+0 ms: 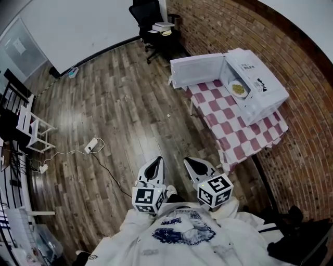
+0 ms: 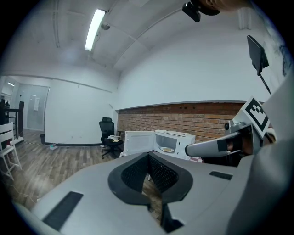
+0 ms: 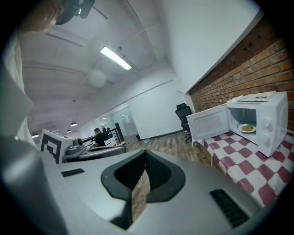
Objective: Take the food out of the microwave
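Note:
A white microwave [image 1: 257, 85] stands on a table with a red-and-white checked cloth [image 1: 229, 122] by the brick wall, its door [image 1: 197, 71] swung open to the left. Inside lies a plate of yellowish food [image 1: 239, 89]. The same plate [image 2: 167, 149] shows small and far off in the left gripper view, and nearer as a plate [image 3: 247, 128] in the right gripper view. My left gripper [image 1: 157, 160] and right gripper [image 1: 189, 161] are side by side over the wooden floor, well short of the table. Both are shut and empty, pointing towards the microwave.
A black office chair [image 1: 148, 15] and a low table with papers stand at the far wall. A power strip with its cable [image 1: 91, 146] lies on the floor to the left. A white rack [image 1: 32, 128] is at the left edge. A person [image 3: 98, 136] sits far behind.

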The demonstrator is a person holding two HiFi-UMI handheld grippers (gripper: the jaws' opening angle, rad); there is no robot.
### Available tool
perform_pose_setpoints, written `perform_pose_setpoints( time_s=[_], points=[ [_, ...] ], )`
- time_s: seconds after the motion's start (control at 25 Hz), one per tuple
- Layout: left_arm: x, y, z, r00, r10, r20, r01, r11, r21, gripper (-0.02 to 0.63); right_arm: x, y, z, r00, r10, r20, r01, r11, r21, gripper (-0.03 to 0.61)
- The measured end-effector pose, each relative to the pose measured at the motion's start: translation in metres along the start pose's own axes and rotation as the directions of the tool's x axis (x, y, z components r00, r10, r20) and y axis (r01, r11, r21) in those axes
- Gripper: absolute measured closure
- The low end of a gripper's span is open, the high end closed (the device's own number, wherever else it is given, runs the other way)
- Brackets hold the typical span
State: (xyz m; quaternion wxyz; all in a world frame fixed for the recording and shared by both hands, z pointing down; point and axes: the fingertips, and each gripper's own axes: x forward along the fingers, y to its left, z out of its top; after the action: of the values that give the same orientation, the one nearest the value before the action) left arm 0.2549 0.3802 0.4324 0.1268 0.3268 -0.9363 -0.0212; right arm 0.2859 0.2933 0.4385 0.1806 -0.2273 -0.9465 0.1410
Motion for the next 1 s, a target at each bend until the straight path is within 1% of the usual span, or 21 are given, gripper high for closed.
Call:
perform_pose_setpoints(
  time_s=[0.12,0.28,0.36,0.48,0.72,1.0],
  points=[
    [0.01,0.029,0.006,1.0,-0.009,0.008,0.009,1.0,0.006,0.606,0.029,0.001,0.007,1.0,-0.018,0.0,0.018,1.0,-0.003,0.563],
    [0.018,0.059,0.016,1.0,-0.02,0.024,0.019,0.999,0.041,0.606,0.059,0.006,0.013,0.999,-0.039,0.004,0.039,0.999,0.0,0.563],
    [0.025,0.07,0.017,0.999,-0.028,0.022,0.028,0.999,0.03,0.606,0.069,0.007,0.014,0.999,-0.047,-0.003,0.047,0.999,0.005,0.563],
    [0.035,0.076,0.015,0.999,-0.052,0.011,0.052,0.999,0.008,0.606,0.078,0.001,0.017,0.998,-0.07,-0.011,0.07,0.998,0.008,0.563],
    [0.063,0.074,0.011,0.994,-0.107,-0.013,0.107,0.994,-0.002,0.606,0.089,-0.021,0.018,0.994,-0.111,-0.019,0.111,0.993,0.036,0.563],
    [0.101,0.087,0.011,0.993,-0.114,-0.035,0.114,0.993,0.006,0.606,0.117,-0.051,0.024,0.993,-0.119,-0.02,0.12,0.991,0.063,0.563]
  ],
)
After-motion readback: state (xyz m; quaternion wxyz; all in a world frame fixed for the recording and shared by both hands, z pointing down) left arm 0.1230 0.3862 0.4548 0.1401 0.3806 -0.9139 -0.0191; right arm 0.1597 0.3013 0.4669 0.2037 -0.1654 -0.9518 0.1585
